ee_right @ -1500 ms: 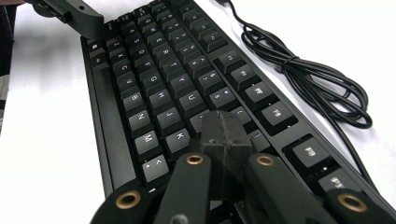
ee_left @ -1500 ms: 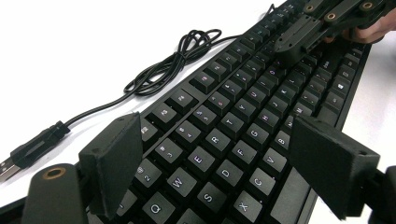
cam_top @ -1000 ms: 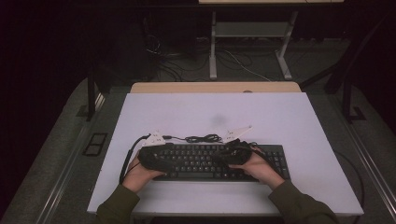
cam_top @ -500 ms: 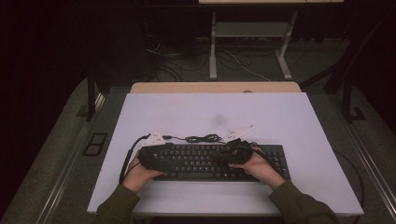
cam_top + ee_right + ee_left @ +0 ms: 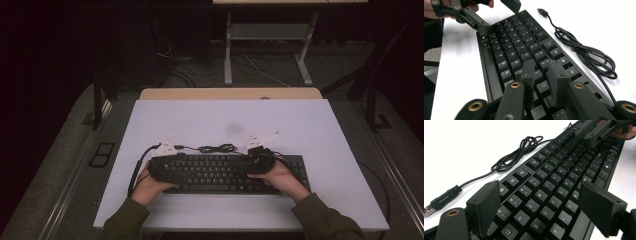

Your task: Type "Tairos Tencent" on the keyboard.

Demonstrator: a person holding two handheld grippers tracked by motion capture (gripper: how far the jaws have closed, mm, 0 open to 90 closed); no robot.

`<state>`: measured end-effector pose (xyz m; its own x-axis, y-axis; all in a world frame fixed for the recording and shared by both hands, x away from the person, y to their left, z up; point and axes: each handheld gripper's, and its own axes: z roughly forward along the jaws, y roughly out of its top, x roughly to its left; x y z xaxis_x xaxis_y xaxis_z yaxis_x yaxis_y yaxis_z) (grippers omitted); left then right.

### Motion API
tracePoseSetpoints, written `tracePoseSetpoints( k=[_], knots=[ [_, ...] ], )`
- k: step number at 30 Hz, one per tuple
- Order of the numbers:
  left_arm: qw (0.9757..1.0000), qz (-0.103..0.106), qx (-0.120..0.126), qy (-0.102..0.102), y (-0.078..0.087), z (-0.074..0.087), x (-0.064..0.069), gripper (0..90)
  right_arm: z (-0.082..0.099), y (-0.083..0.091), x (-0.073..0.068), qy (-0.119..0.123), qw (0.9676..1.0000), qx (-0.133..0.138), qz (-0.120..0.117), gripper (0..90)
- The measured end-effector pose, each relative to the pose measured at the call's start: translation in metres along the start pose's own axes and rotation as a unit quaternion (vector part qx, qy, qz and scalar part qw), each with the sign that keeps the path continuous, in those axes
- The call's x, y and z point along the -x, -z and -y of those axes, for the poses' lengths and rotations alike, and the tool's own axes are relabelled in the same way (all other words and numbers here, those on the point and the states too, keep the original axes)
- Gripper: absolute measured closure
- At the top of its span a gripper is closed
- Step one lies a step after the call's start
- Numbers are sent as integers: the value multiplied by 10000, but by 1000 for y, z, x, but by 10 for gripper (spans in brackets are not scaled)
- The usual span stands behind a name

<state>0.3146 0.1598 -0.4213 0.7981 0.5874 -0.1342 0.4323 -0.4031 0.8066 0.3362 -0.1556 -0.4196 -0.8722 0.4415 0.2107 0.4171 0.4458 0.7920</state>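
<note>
We see a black keyboard [image 5: 230,173] lying on the white table [image 5: 310,125], toward its 6 o'clock edge, long side running from 9 to 3 o'clock. At the table's 9 o'clock end of the keyboard we find the left gripper [image 5: 167,167], held in a hand [image 5: 147,185]. In the left gripper view its jaws stand wide apart over the letter keys, one jaw above the number row and the other above the bottom row near the space bar. The pads press on nothing and the tongs grip nothing.

At 12 o'clock from the keyboard, just beside its back edge, the keyboard's cable [image 5: 216,148] lies in a loose coil on the table, its USB plug [image 5: 431,207] free on the white surface.

Toward 3 o'clock the right gripper [image 5: 257,159] rests over the right part of the key field, held by the other hand [image 5: 277,177]. Its jaws have just been opening: in the right gripper view they stand a narrow gap apart, tips [image 5: 544,75] hovering over the keys around the O, and we see nothing held between them.
</note>
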Motion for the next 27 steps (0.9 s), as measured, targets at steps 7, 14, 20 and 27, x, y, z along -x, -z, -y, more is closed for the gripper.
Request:
tracePoseSetpoints(
  k=[7,14,20,27],
  knots=[
    [10000,1,13,-4,1,0,0,172,0,4,-1,-35,9998,156,132,511],
    [10000,5,15,-9,1,0,0,172,0,6,0,-69,9996,199,163,389],
    [10000,13,40,-9,3,0,1,176,0,6,1,-72,9996,206,178,379],
    [10000,40,62,-15,9,3,1,198,0,6,1,-73,9996,206,185,378]
  ],
)
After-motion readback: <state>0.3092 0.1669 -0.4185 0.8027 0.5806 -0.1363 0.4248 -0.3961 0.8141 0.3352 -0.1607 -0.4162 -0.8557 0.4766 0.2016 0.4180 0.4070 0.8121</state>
